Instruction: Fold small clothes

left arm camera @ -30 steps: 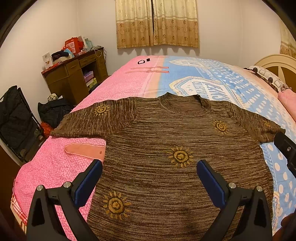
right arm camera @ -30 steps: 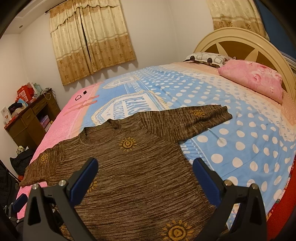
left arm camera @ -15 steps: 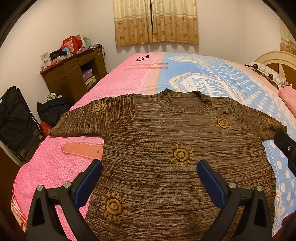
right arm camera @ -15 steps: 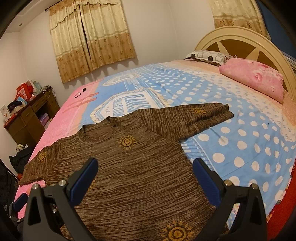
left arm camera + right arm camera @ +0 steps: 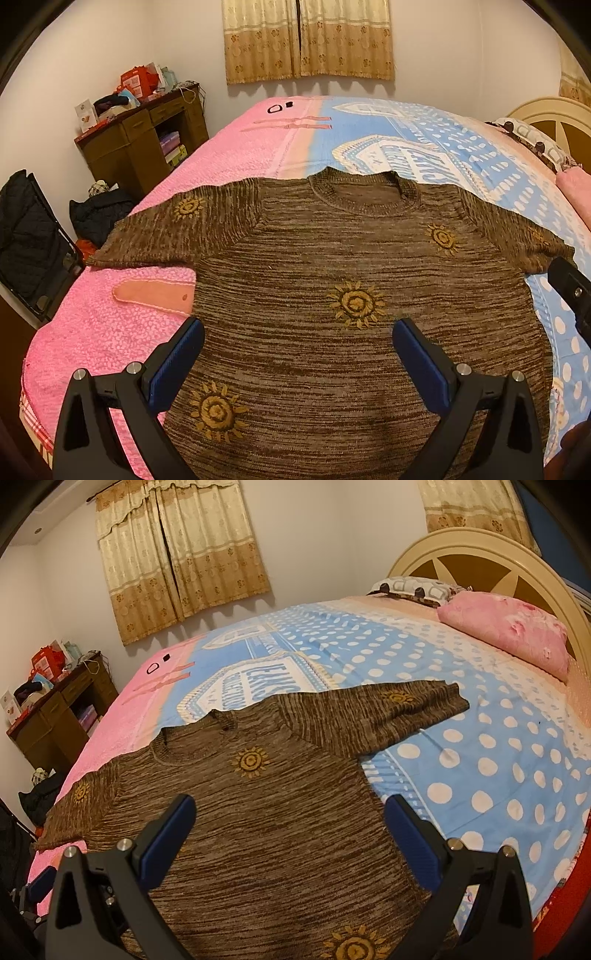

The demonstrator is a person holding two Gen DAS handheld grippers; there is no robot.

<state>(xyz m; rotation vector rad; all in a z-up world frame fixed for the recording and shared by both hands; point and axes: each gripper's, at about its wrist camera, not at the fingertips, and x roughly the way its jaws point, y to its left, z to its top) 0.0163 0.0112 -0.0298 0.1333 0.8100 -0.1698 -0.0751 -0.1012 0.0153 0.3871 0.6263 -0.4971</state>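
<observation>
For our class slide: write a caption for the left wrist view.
Open left tongs above a brown sweater spread flat on the bed.

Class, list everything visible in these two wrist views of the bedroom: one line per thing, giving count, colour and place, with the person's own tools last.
sweater: 1, brown with yellow suns, flat on the bed, sleeves spread
bedspread: 1, pink at one side, blue with white dots at the other, covering the bed
pink pillow: 1, pink, by the headboard
patterned pillow: 1, grey and white, beside the pink pillow
headboard: 1, cream and brown, at the bed's head
curtains: 1 pair, beige and gold, on the far wall; another partly seen near the headboard
desk: 1, dark wood, cluttered top, beside the bed
dark bags: black, on the floor by the desk, count unclear
left gripper: 1, black with blue pads, open above the sweater
right gripper: 1, black with blue pads, open above the sweater
</observation>
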